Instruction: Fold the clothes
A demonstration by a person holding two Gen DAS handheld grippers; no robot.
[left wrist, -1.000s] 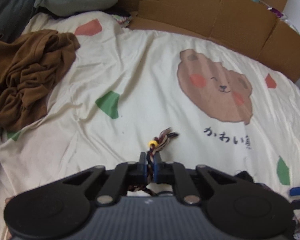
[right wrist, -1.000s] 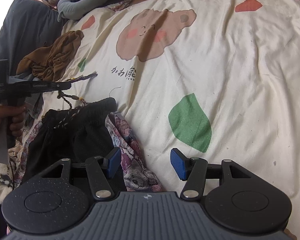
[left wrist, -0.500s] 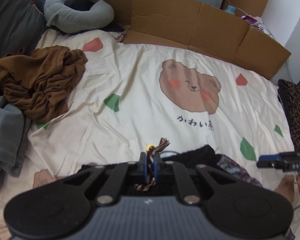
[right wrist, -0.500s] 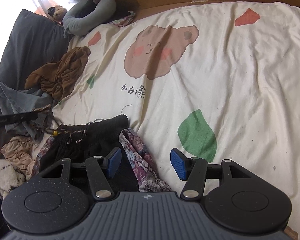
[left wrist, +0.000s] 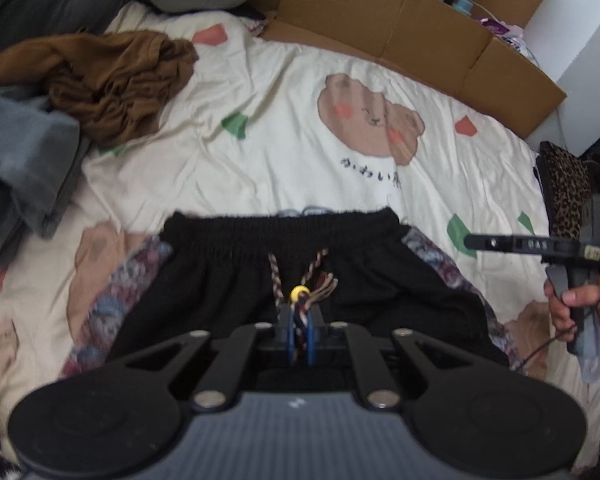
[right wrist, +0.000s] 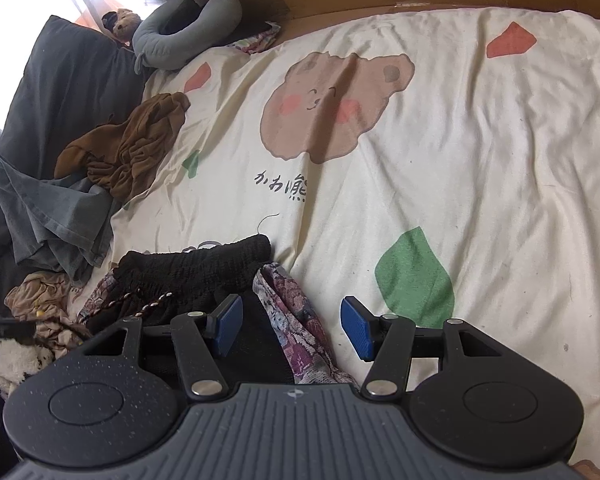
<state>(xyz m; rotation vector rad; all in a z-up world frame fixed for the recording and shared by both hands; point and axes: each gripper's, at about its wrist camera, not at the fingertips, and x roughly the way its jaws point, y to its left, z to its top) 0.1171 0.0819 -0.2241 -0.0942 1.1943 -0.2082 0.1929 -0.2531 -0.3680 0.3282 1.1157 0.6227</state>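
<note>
Now left tool [left wrist: 299,322] pinching drawstring [left wrist: 300,300], black shorts [left wrist: 300,248] spread

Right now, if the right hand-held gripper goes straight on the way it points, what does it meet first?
Probably the shorts: their floral side panel lies right between the open fingers of the right hand-held gripper, just ahead. Beyond it is only bedsheet. Depth is hard to judge through the fisheye.

A bed's cream bear-print sheet [left wrist: 260,168] carries black shorts with floral side panels [left wrist: 236,256] at 6 o'clock, a crumpled brown garment [left wrist: 116,80] at 10 o'clock beside grey clothing [left wrist: 24,160], and a grey curved pillow [right wrist: 180,40] at 11 o'clock.
</note>
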